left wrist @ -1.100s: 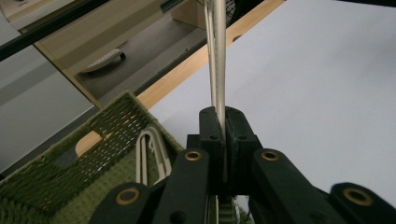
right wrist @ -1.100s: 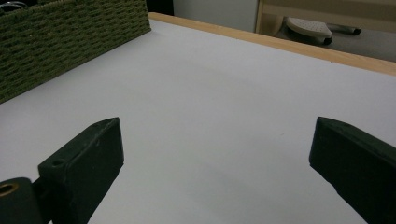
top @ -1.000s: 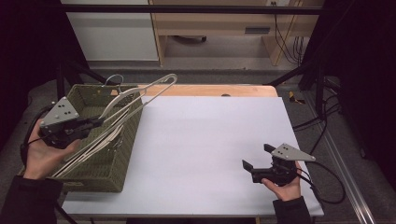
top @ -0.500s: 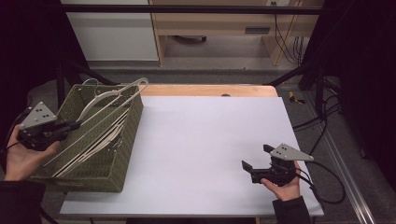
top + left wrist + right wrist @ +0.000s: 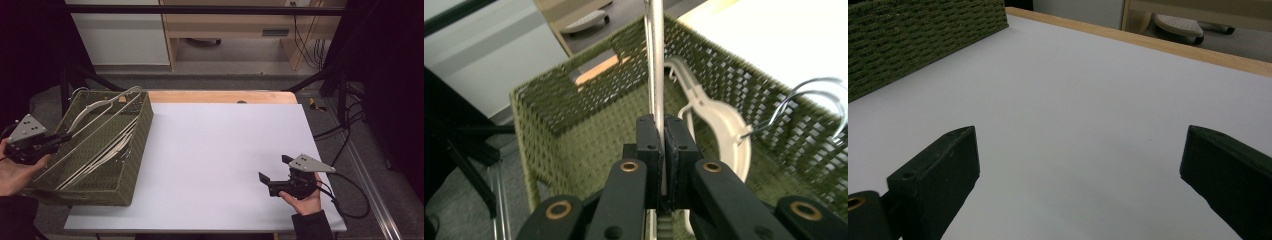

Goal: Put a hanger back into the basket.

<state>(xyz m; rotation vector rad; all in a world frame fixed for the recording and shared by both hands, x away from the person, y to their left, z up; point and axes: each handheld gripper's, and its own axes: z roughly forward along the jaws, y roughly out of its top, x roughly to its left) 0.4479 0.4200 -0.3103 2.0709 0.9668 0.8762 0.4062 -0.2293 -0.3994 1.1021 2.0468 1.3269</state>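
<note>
A green woven basket (image 5: 135,135) stands at the left end of the white table (image 5: 225,150) and holds several white hangers (image 5: 107,155). My left gripper (image 5: 65,135) is at the basket's left end, shut on the thin pale bar of one hanger (image 5: 102,111), which slants up across the basket to its far right corner. In the left gripper view the jaws (image 5: 664,131) pinch that bar (image 5: 655,60) above the basket (image 5: 574,100), beside a white hanger (image 5: 719,120) with a wire hook (image 5: 819,90). My right gripper (image 5: 274,168) rests open near the table's front right, with bare table between its jaws (image 5: 1080,150).
A wooden strip (image 5: 225,96) borders the table's far edge. Beyond it are a floor, a white cabinet (image 5: 120,35) and a wooden shelf unit. Dark frame bars and cables (image 5: 345,130) run along the right side. The basket's side (image 5: 913,35) appears far left in the right gripper view.
My left gripper has moved left and down, drawing the held hanger with it, so its hook end no longer juts past the basket's far right corner. The right gripper has stayed still.
</note>
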